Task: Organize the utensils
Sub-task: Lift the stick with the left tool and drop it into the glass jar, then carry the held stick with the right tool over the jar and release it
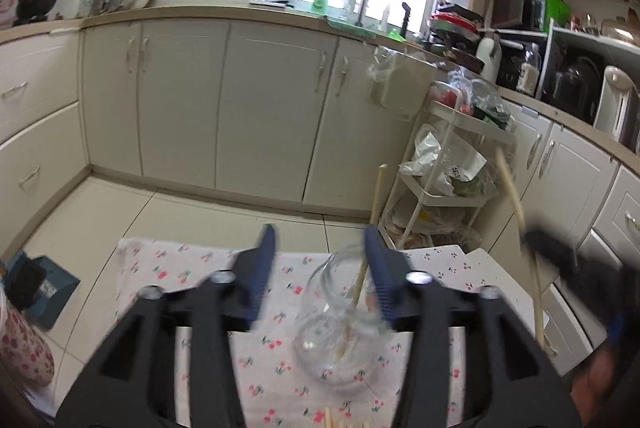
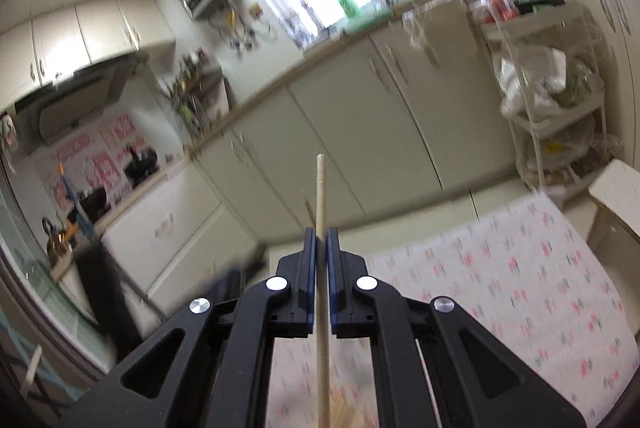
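The right gripper [image 2: 320, 244] pinches 1 chopstick [image 2: 321, 220] upright for dropping into the glass jar [image 1: 340, 328], which the left gripper [image 1: 322, 248], fingers wide open and empty, flanks.

I see the jar [image 1: 340, 324] standing on the surface [image 1: 200, 268] between my left hand-held gripper's [image 1: 320, 248] fingers, one chopstick [image 1: 370, 228] leaning inside it. Right of it, my right hand-held gripper [image 2: 321, 242] carries another chopstick [image 2: 321, 195]. A cart [image 1: 452, 163] stands behind.

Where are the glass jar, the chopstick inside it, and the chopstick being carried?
glass jar [image 1: 320, 360], left wrist view, lower wall.
chopstick in the jar [image 1: 378, 195], left wrist view, upper shaft.
carried chopstick [image 2: 321, 187], right wrist view, shaft above the fingers.
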The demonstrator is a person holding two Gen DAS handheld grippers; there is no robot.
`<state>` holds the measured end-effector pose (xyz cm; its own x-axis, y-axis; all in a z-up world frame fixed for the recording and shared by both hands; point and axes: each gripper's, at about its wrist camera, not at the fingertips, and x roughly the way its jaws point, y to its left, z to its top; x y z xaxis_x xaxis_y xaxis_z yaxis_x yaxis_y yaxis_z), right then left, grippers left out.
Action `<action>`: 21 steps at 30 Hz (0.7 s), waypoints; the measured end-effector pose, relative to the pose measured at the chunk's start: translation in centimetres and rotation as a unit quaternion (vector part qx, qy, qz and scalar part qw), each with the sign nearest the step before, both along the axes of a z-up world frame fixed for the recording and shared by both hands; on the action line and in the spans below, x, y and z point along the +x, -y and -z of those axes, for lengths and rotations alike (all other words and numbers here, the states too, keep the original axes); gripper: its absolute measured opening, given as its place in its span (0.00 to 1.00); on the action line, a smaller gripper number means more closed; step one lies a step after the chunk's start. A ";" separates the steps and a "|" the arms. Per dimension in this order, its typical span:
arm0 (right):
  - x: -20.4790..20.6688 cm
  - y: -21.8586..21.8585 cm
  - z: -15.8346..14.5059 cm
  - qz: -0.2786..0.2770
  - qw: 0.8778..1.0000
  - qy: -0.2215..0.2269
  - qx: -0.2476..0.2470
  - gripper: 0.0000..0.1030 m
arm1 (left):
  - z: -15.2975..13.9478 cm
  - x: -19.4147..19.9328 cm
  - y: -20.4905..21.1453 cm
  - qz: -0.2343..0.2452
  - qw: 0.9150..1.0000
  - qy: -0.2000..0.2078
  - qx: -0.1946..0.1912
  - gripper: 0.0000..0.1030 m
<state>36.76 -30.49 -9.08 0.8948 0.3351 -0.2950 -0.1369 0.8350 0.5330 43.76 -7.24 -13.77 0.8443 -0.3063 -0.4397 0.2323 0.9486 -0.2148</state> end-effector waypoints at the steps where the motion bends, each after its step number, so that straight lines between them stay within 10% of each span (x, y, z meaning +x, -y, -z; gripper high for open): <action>1: 0.5 -0.1 -0.5 0.006 1.000 0.010 0.003 0.06 | 0.4 -0.6 -0.5 0.000 1.000 -0.006 -0.004 0.46; 9: 8.0 -0.8 -2.7 0.087 0.993 0.072 0.041 0.06 | 4.1 -4.2 -3.9 -0.012 0.998 -0.060 -0.033 0.46; 21: 11.3 -4.4 0.9 0.083 0.995 0.028 -0.043 0.06 | 5.2 -5.5 -6.1 -0.016 0.995 -0.083 -0.060 0.47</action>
